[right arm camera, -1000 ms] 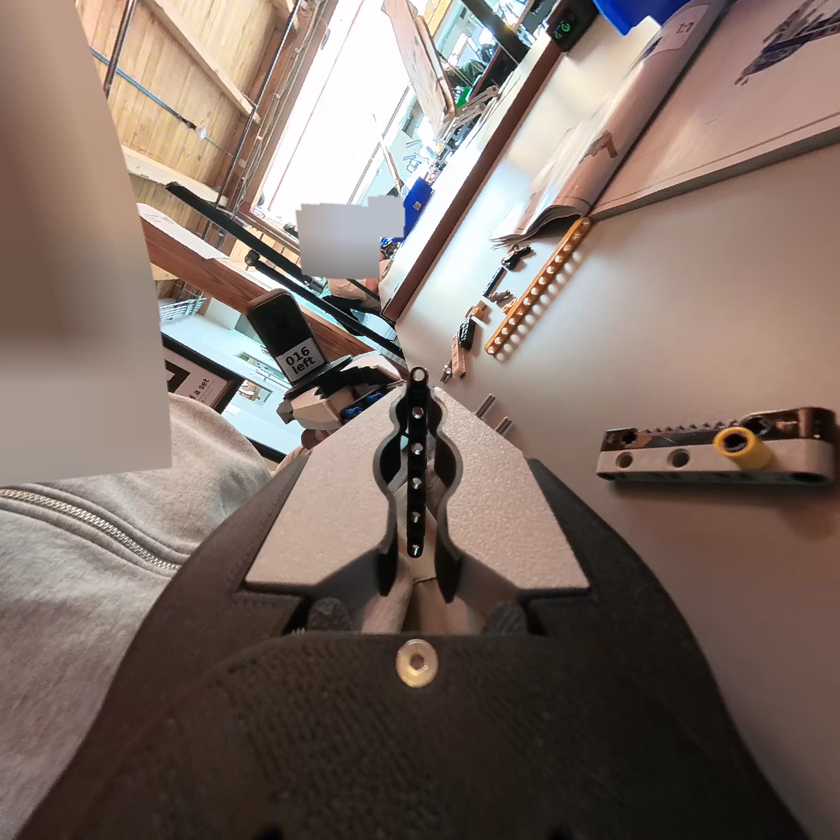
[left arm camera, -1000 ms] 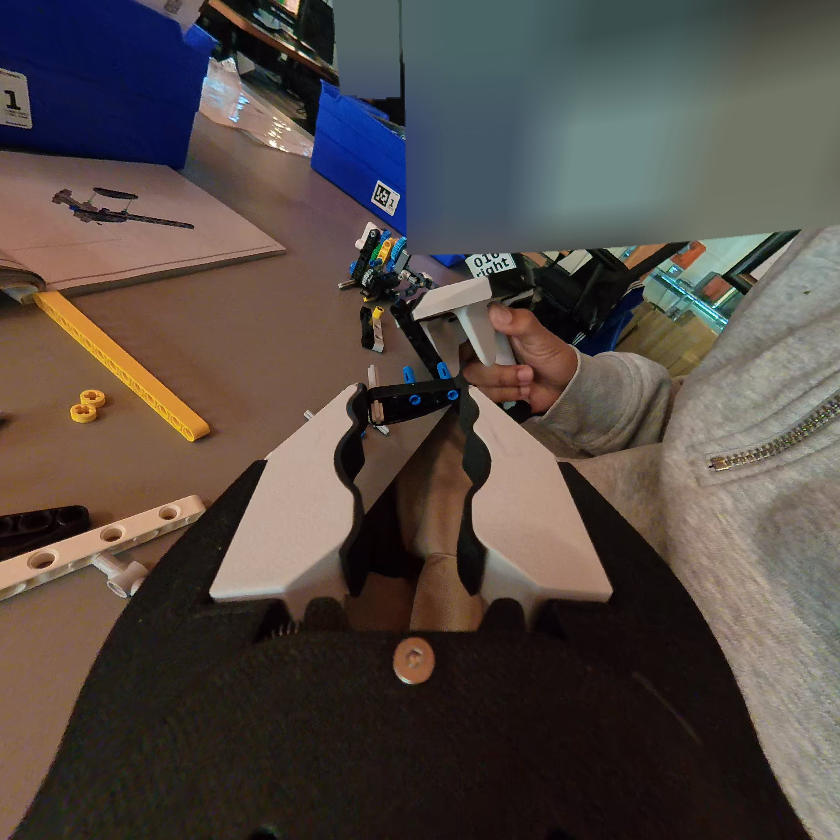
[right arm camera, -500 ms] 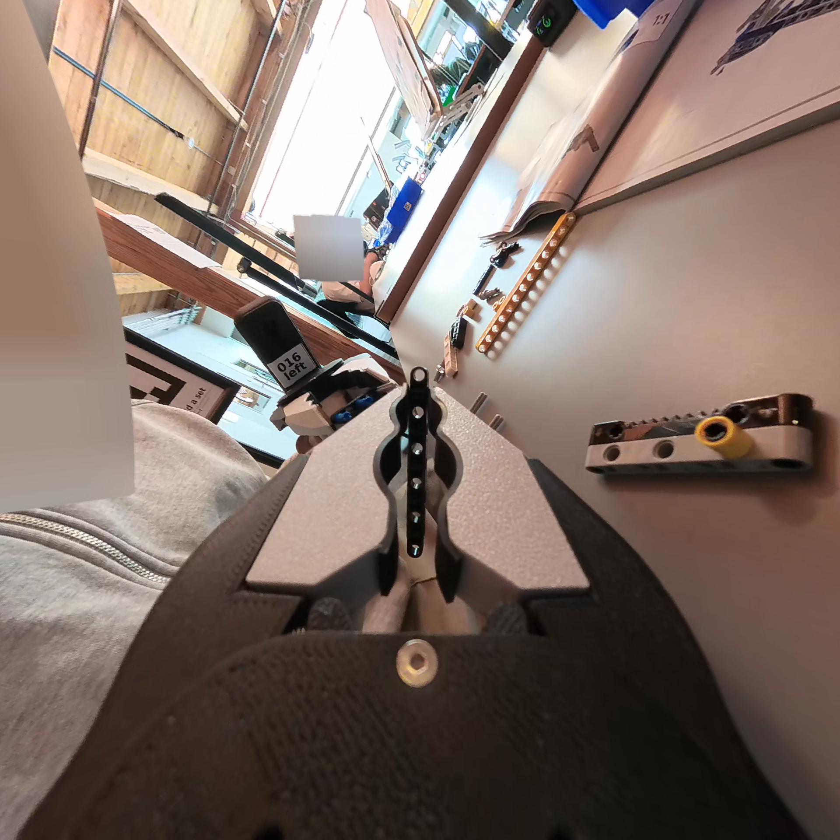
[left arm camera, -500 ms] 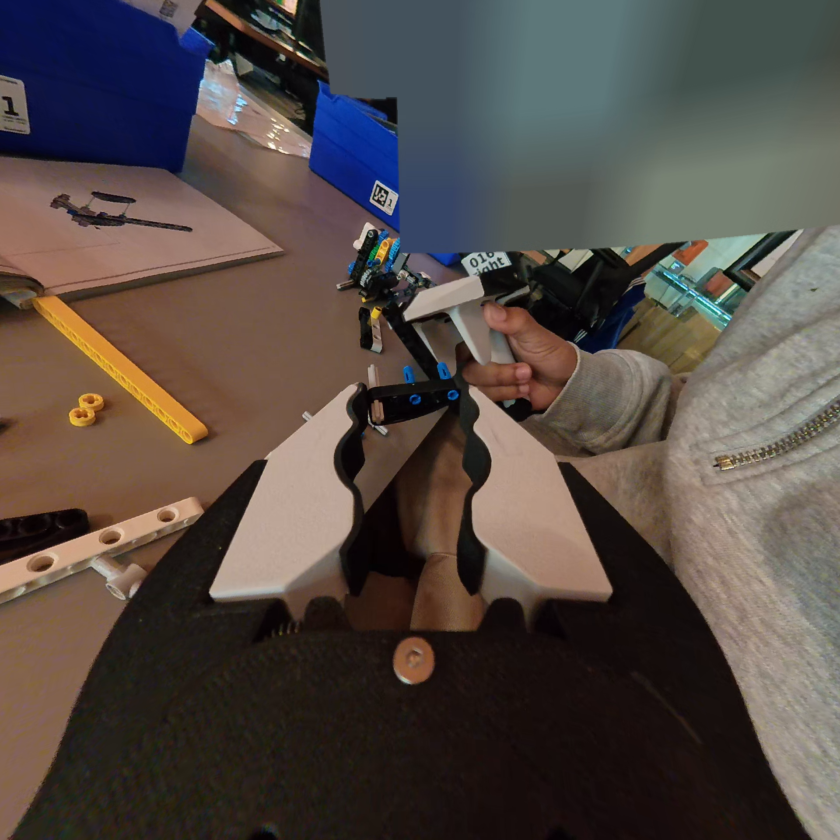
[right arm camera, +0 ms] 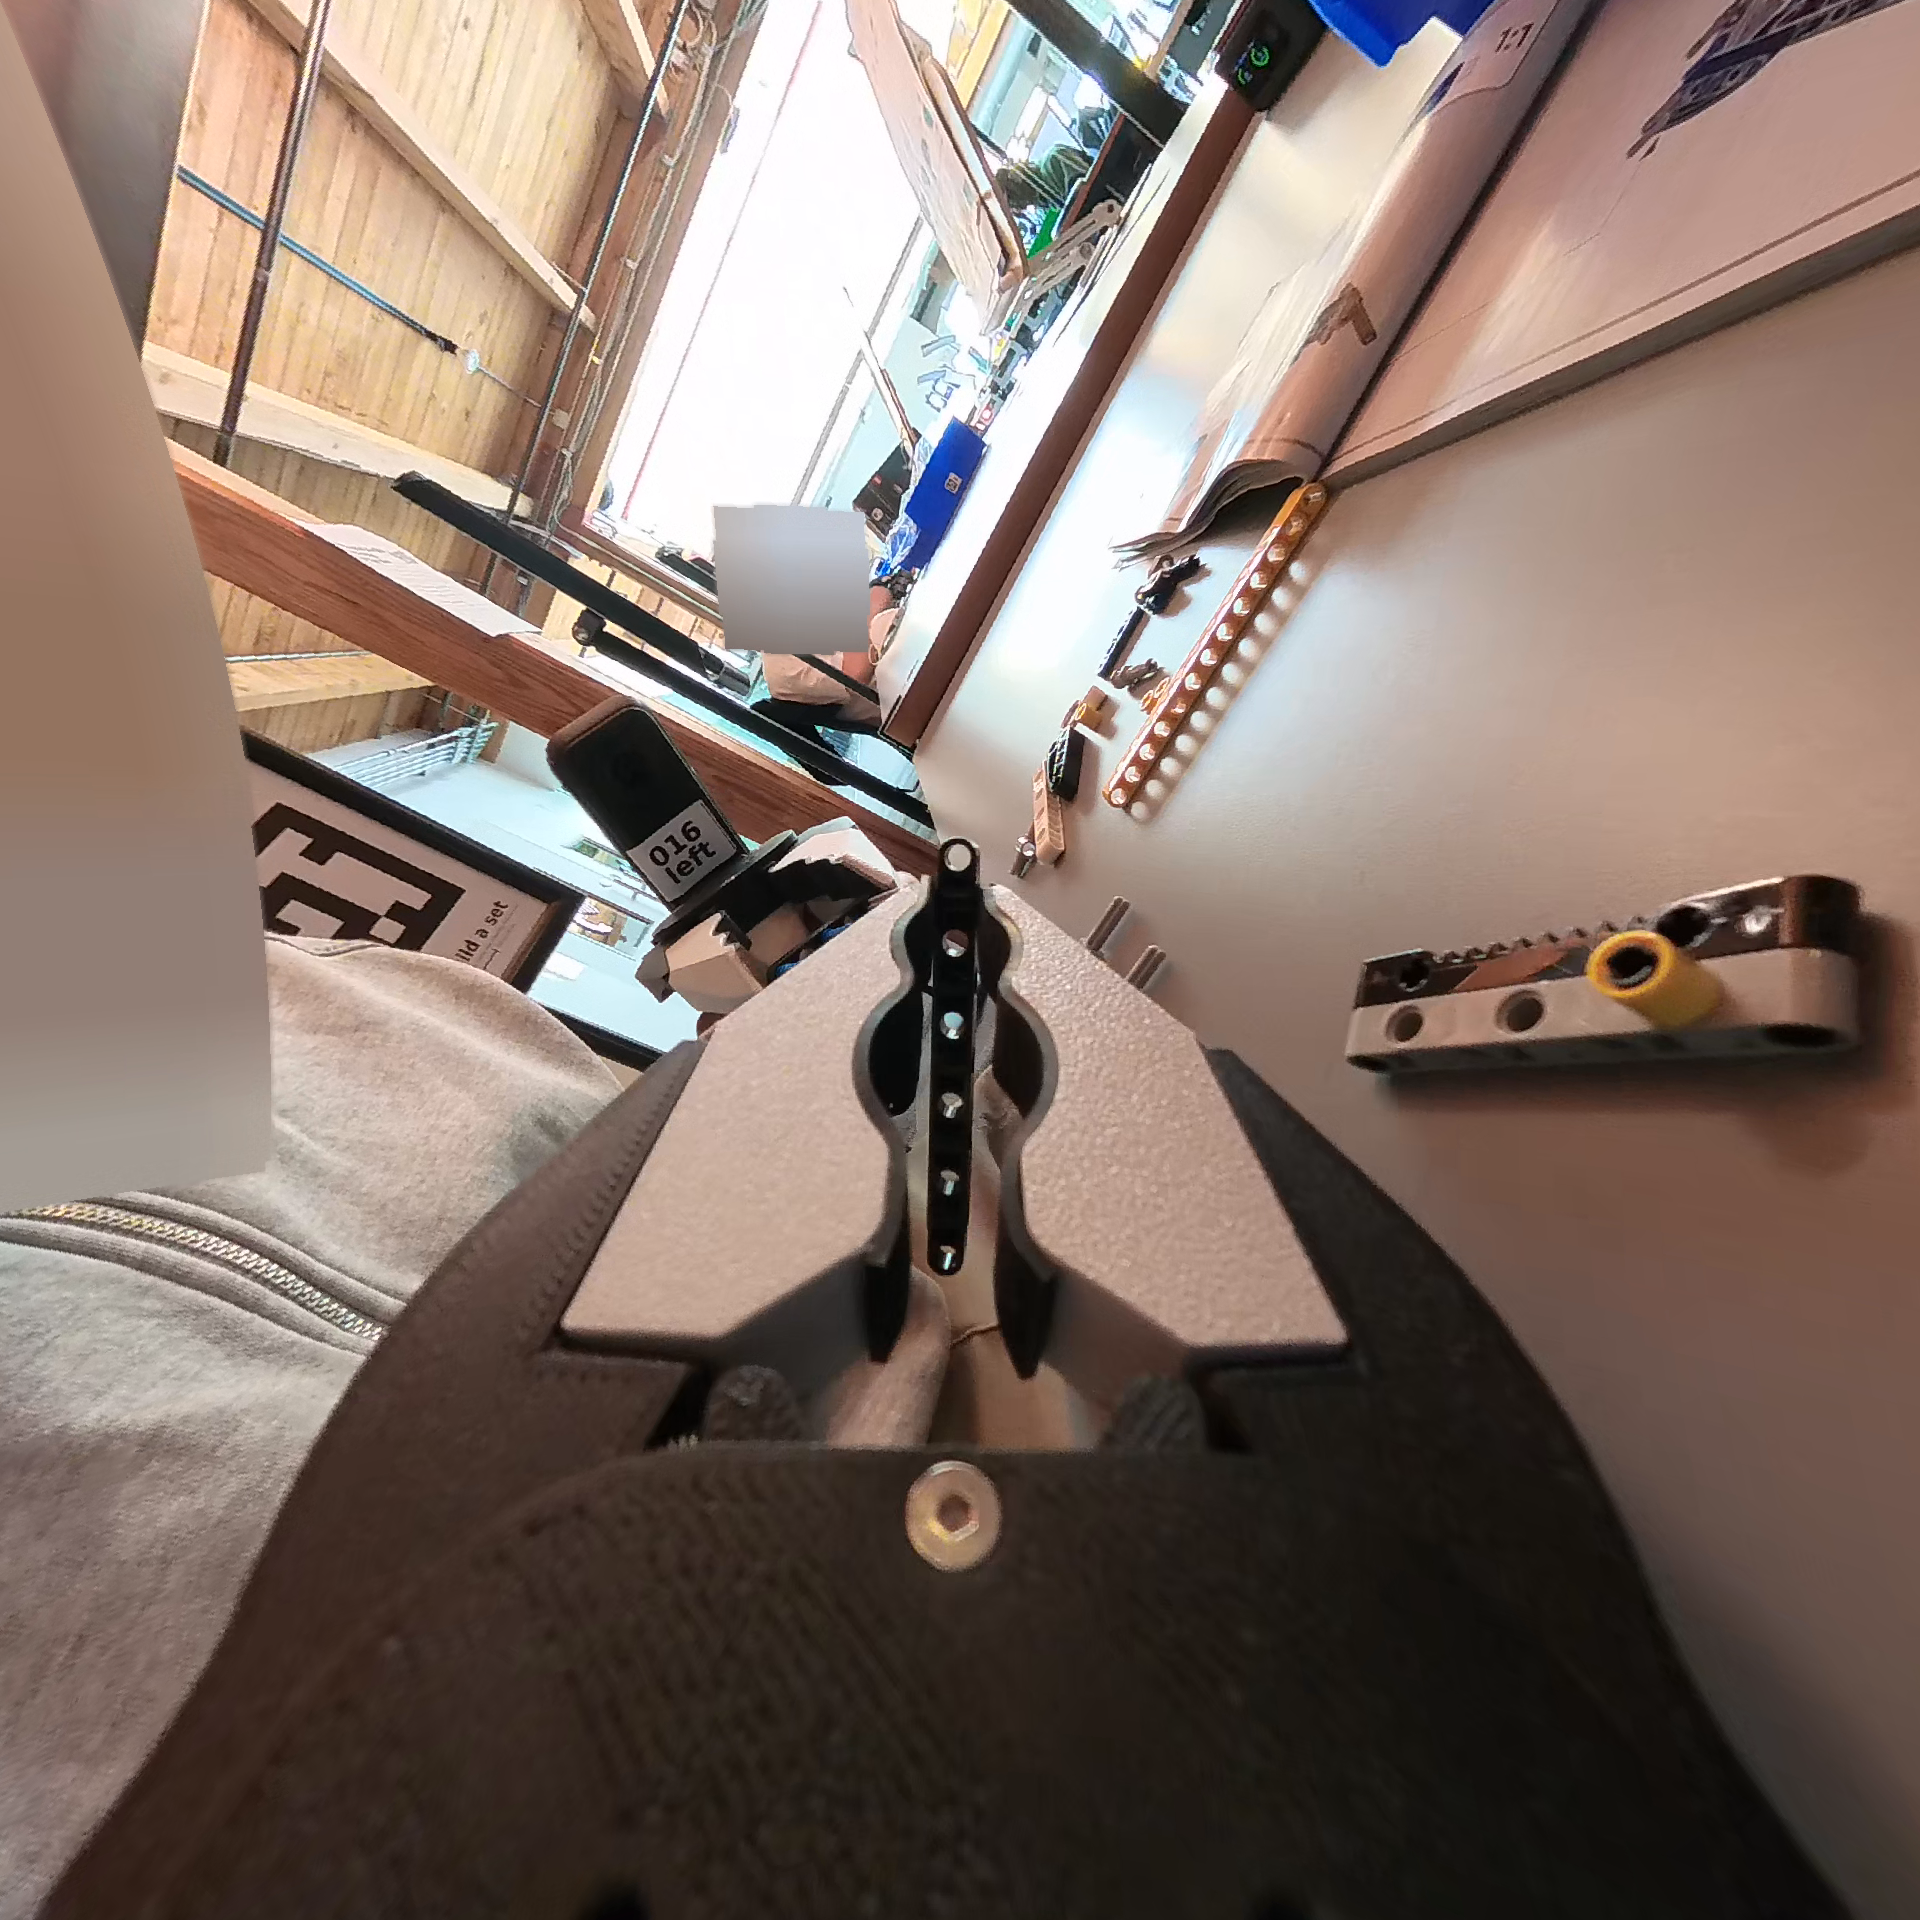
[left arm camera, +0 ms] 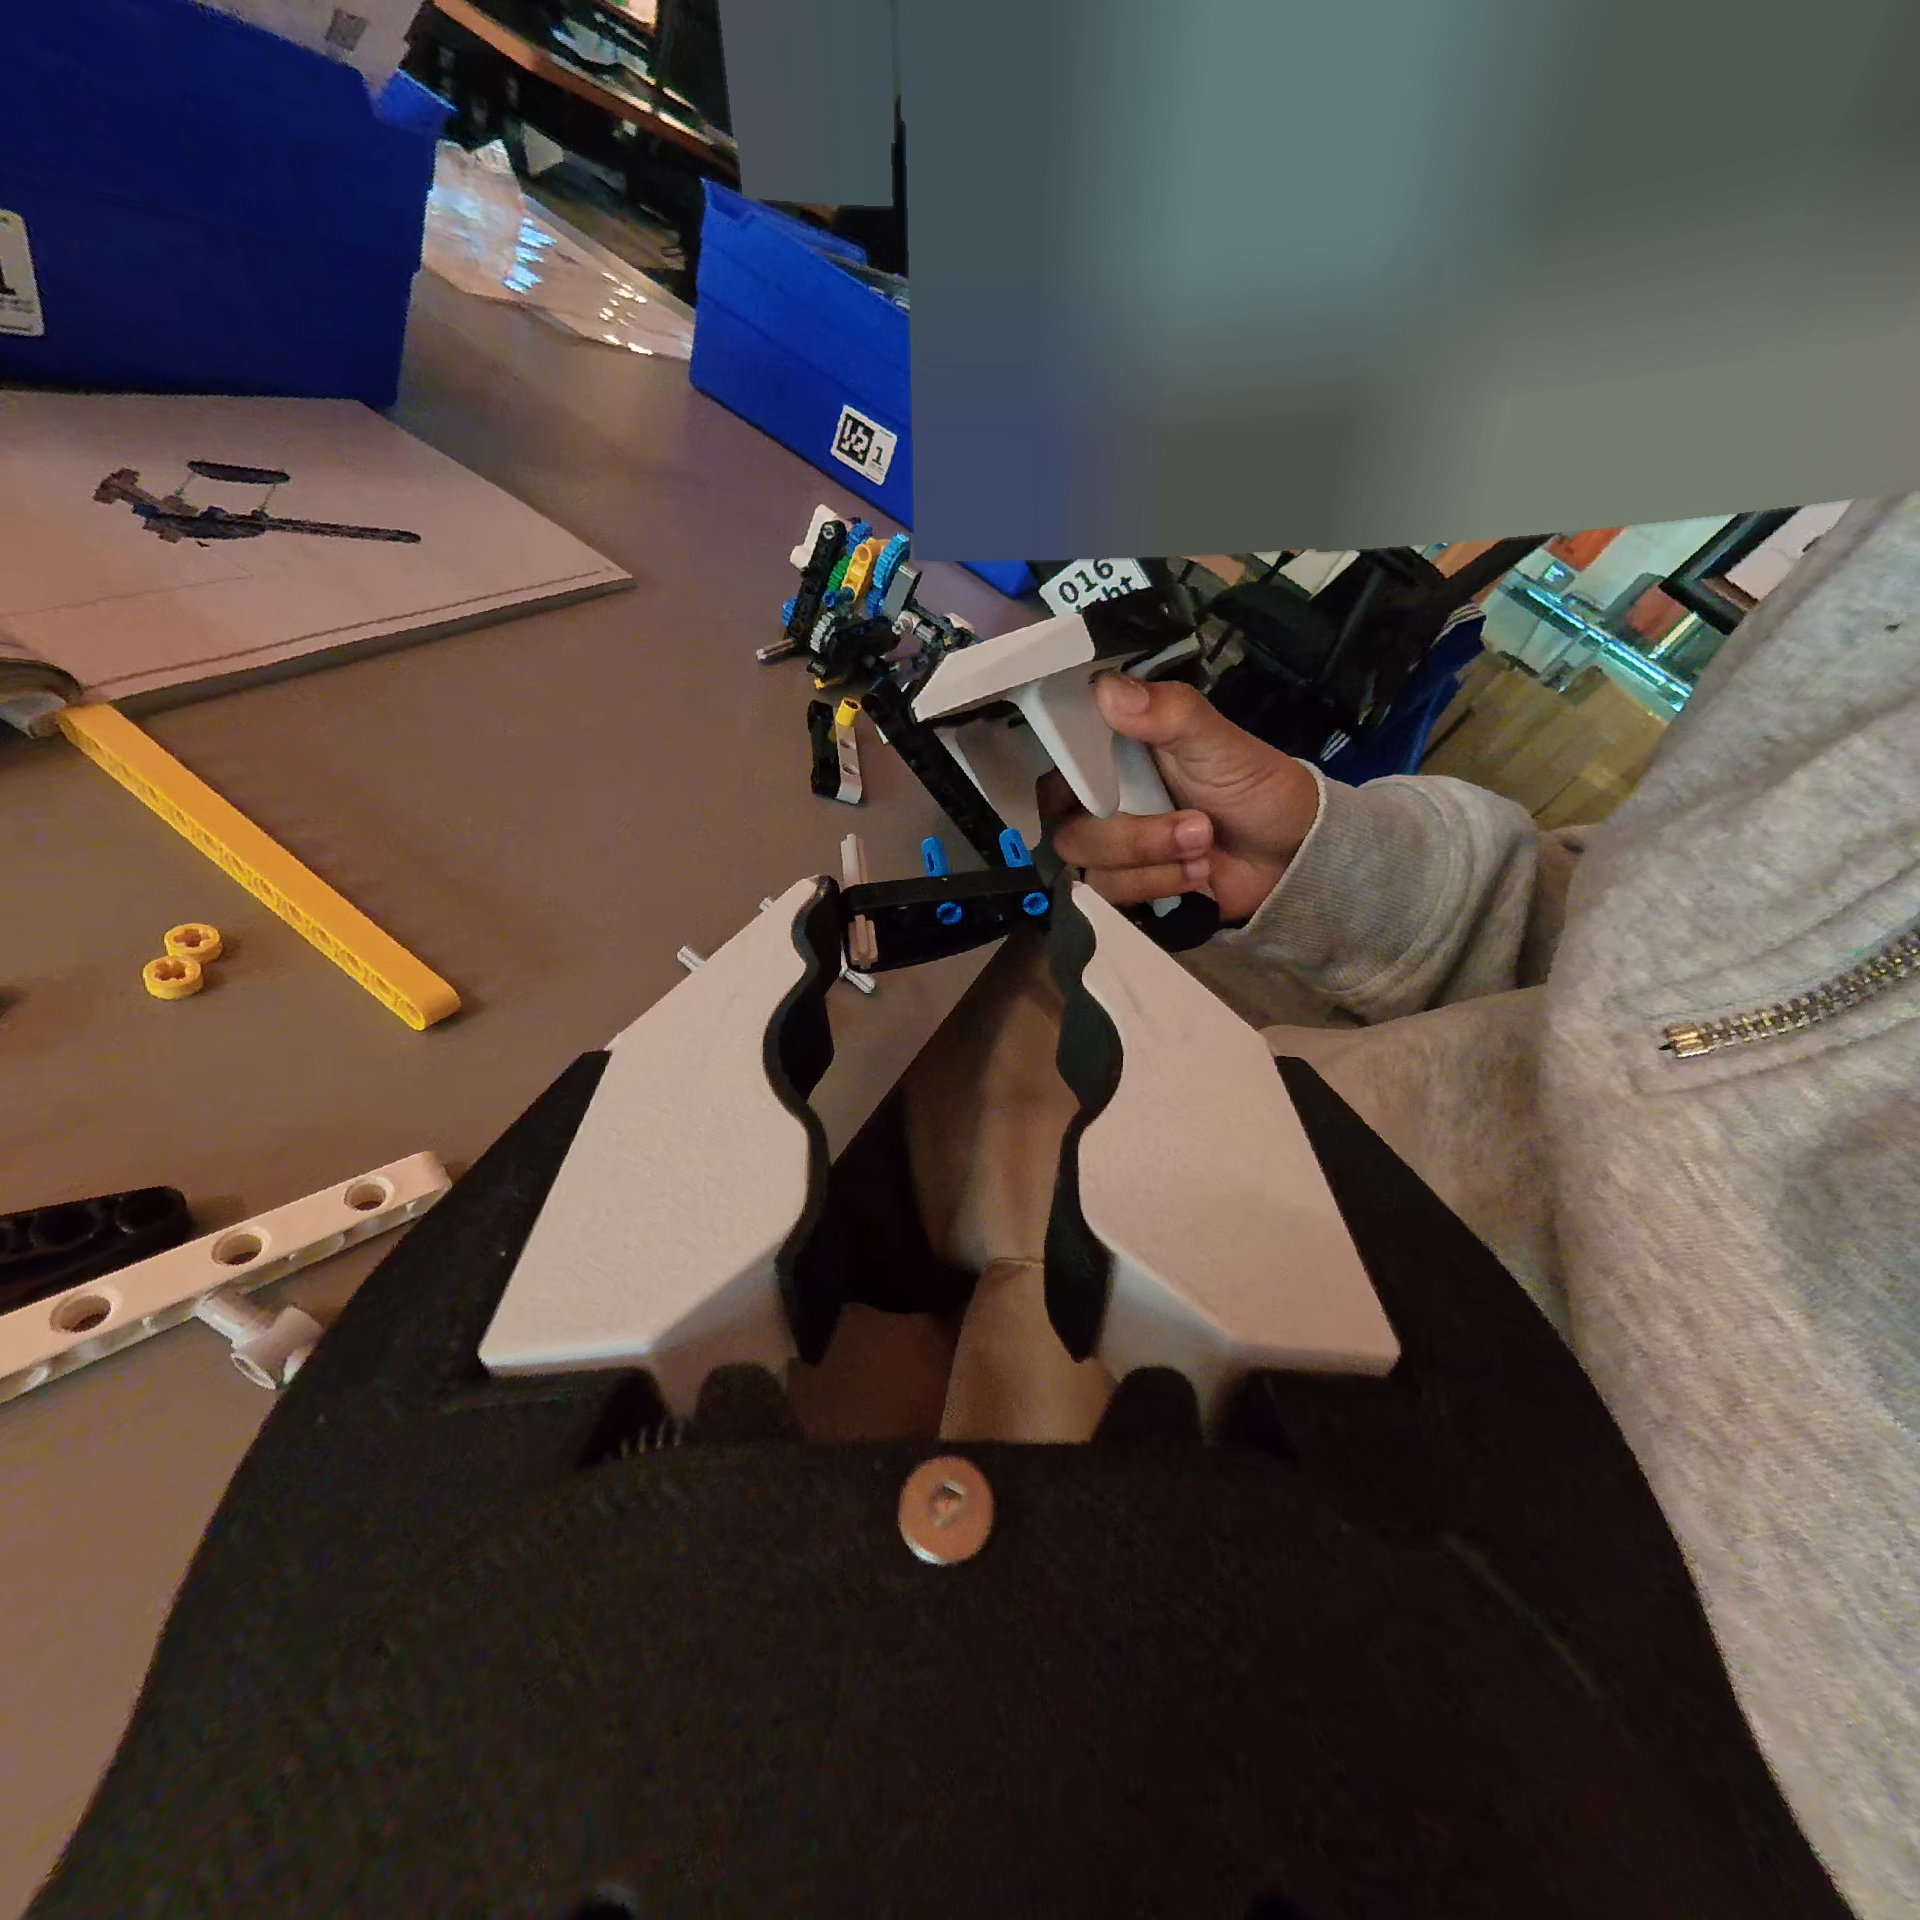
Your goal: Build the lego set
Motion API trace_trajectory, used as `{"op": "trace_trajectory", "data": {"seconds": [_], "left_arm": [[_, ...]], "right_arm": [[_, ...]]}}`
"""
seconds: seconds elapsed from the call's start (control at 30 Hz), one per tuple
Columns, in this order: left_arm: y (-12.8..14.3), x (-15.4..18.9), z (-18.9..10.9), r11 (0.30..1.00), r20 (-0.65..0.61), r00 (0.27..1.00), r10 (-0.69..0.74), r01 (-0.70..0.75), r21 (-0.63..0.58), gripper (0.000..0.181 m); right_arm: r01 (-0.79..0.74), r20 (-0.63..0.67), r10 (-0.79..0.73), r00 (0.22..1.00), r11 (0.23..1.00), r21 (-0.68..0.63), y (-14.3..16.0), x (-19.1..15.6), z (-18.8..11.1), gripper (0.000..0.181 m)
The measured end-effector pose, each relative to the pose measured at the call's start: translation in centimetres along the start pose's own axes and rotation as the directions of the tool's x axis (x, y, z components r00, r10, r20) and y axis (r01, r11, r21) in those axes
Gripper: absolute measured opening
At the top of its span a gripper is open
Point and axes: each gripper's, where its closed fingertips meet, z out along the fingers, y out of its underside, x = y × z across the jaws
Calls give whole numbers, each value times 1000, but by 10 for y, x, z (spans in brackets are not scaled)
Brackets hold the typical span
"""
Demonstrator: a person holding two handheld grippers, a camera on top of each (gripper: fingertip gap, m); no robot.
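My left gripper (left arm camera: pixel 940 914) is shut on a short black beam with blue pins (left arm camera: pixel 935 920), held crosswise between its tips above the table edge. My right gripper (right arm camera: pixel 956 914) is shut on a long thin black beam (right arm camera: pixel 954 1039) that runs along its fingers. In the left wrist view the right gripper (left arm camera: pixel 997 707) is held by a hand, and its long black beam (left arm camera: pixel 935 769) slants down with its end next to a blue pin (left arm camera: pixel 1013 847) on the short beam. I cannot tell if they touch. The left gripper also shows in the right wrist view (right arm camera: pixel 727 935).
A partly built model (left arm camera: pixel 852 613) and a small black and white piece (left arm camera: pixel 836 748) lie beyond the grippers. A yellow beam (left arm camera: pixel 249 862), yellow connectors (left arm camera: pixel 182 961), a white beam (left arm camera: pixel 208 1247), an instruction booklet (left arm camera: pixel 260 540) and blue bins (left arm camera: pixel 800 312) are left. A grey beam with yellow bush (right arm camera: pixel 1600 987) lies right. Spacing between my two grippers at the tips: around 8 cm.
Both grippers keep their beams. The right gripper's view has shifted slightly; the long beam's end stays by the blue pin. The left gripper has hardly moved.
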Motion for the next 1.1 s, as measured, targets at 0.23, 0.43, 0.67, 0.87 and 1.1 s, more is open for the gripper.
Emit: {"op": "trace_trajectory", "data": {"seconds": [0.23, 0.43, 0.67, 0.87, 1.1], "left_arm": [[-2, 0, -2, 1000, 17, 999, 29, -29, 5, 37], [3, 1, 1, 983, 63, 981, 181, -179, -31, 37], [6, 6, 4, 925, 112, 919, 379, -376, -50, 37], [7, 9, 6, 928, 88, 924, 371, -369, -39, 37], [4, 15, 5, 930, 56, 929, 367, -366, -18, 37]], "right_arm": [[24, -14, -24, 1000, 999, -28, 5, -1, 2, 5], [17, 84, -7, 996, 992, -126, 28, -24, 18, 5], [-217, 196, 247, 949, 962, -164, 41, -36, 25, 4], [-289, 193, 322, 927, 940, -182, 42, -34, 25, 5], [-355, 141, 398, 907, 899, -258, 54, -33, 27, 5]]}}
